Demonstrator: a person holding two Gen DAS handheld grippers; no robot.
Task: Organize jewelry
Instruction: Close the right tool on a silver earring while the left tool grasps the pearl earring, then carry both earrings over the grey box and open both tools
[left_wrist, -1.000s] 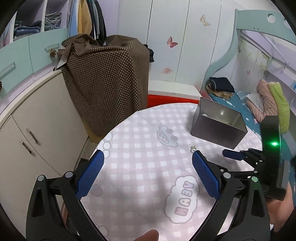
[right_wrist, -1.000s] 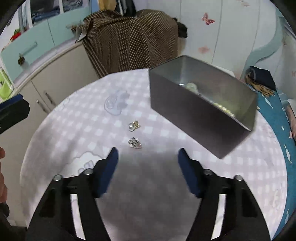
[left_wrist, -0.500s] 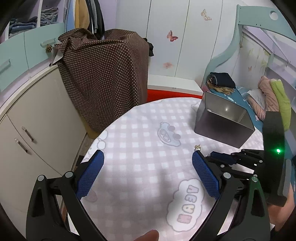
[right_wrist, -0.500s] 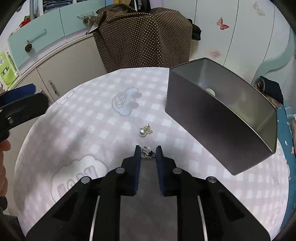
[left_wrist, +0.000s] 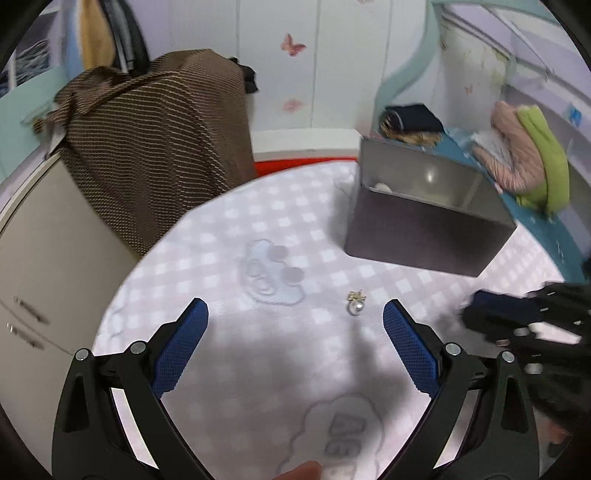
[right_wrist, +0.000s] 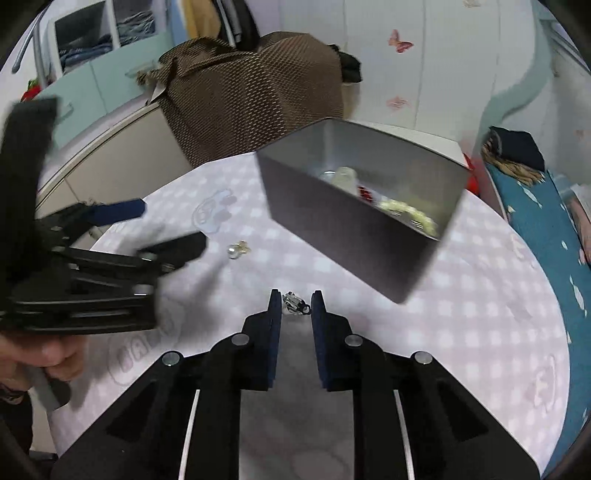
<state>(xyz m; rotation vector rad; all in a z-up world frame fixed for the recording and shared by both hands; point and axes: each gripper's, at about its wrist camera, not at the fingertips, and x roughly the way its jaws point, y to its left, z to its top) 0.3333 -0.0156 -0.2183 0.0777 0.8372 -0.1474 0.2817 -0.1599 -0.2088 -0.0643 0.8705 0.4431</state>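
Right gripper (right_wrist: 295, 304) fingers nearly closed, pinching a small silver earring (right_wrist: 294, 302) as I watched. Left gripper (left_wrist: 295, 319) wide open, empty, near pearl earring (left_wrist: 356, 305). Tin (left_wrist: 424, 238) beyond.

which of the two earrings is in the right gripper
The silver clip earring, pinched in the right gripper. The pearl earring lies loose on the tablecloth.

Left gripper (left_wrist: 295, 317) spread wide; right gripper (right_wrist: 295, 306) pinched narrow.

Each hand-held gripper (left_wrist: 295, 321) — black frame, silver screws, blue pads (right_wrist: 274, 325).
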